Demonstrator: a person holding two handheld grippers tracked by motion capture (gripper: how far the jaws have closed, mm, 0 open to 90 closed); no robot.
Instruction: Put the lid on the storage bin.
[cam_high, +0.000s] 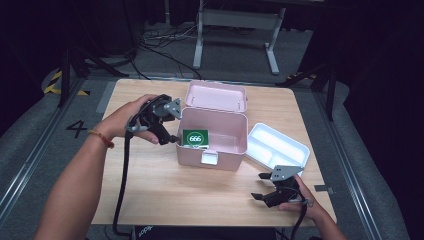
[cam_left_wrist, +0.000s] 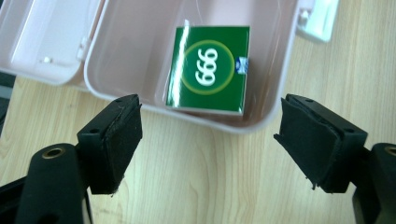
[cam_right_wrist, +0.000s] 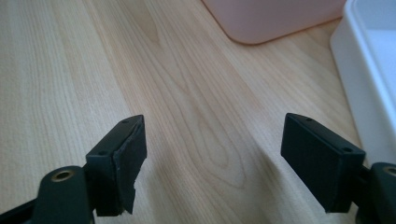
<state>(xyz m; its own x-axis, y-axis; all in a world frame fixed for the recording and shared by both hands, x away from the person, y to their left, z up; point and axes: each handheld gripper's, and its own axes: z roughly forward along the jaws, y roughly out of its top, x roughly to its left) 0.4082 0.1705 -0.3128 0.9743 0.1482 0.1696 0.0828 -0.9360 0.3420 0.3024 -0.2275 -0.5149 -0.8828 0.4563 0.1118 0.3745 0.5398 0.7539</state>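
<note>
High view: pink box (cam_high: 212, 142) mid-table, lid back; green packet (cam_high: 195, 138) inside at its left; white tray (cam_high: 277, 148) just right of it. Left gripper (cam_high: 172, 137) at the box's left wall; right gripper (cam_high: 259, 186) near the table's front edge.
Left gripper view: jaws apart, empty; packet (cam_left_wrist: 210, 69) lies flat beyond them.
Right gripper view: jaws wide, empty, over bare wooden table (cam_right_wrist: 187, 116).
</note>
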